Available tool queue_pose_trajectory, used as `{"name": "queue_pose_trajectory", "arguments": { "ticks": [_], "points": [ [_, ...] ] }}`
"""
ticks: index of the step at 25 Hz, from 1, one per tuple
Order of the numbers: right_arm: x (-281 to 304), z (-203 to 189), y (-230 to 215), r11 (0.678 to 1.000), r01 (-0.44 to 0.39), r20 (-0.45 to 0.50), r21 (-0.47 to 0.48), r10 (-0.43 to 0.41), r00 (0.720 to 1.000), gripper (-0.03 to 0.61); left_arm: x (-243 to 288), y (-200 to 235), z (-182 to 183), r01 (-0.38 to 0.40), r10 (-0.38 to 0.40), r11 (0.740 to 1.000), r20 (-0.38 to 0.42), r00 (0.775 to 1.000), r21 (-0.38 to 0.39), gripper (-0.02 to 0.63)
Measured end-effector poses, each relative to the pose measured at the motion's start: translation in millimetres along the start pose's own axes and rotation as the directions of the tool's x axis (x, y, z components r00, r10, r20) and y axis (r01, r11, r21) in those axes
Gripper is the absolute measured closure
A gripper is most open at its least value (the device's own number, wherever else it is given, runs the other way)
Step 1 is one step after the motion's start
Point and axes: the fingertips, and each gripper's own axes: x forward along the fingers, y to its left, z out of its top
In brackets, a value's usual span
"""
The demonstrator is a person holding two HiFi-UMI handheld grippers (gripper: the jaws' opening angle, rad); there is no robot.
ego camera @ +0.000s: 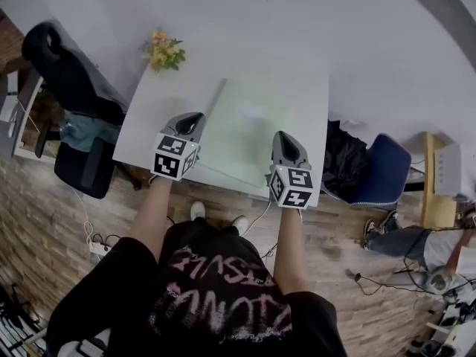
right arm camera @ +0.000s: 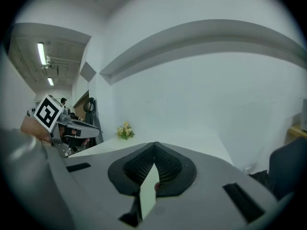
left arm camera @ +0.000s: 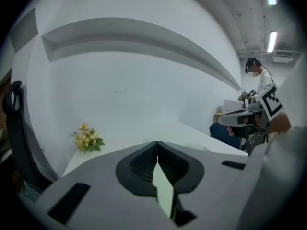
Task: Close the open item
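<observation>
A pale green flat item [ego camera: 249, 129] lies on the white table [ego camera: 160, 99], with a grey strip along its left edge; I cannot tell what it is. My left gripper [ego camera: 193, 117] is held over that left edge, its jaws shut with nothing between them [left arm camera: 157, 143]. My right gripper [ego camera: 285, 141] hovers over the item's front right part, also shut and empty [right arm camera: 153, 144]. Both point across the table toward the white wall. Each gripper view shows the other gripper at its side.
A small bunch of yellow flowers [ego camera: 163, 50] stands at the table's far left corner. A black office chair [ego camera: 71, 73] is left of the table, and a blue chair [ego camera: 383, 173] with dark cloth is to its right. The floor is wood.
</observation>
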Motion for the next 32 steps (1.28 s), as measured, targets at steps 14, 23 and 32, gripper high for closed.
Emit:
{"name": "queue_pose_trajectory", "arguments": {
  "ticks": [14,23,32],
  "points": [
    [8,72,3,0.997,-0.001,0.108,-0.072,0.009,0.994,0.569,-34,48,62,-0.099,0.098,0.995,0.162,0.982,0.0,0.609],
    [1,103,-4,0.996,0.023,0.161,-0.082,-0.01,0.987,0.569,-45,52,95,-0.111,0.105,0.994,0.222,0.969,0.017,0.611],
    [3,107,-10,0.995,0.033,0.159,-0.098,-0.018,0.987,0.571,-42,52,100,-0.108,0.1,0.994,0.22,0.97,0.028,0.611]
  ]
}}
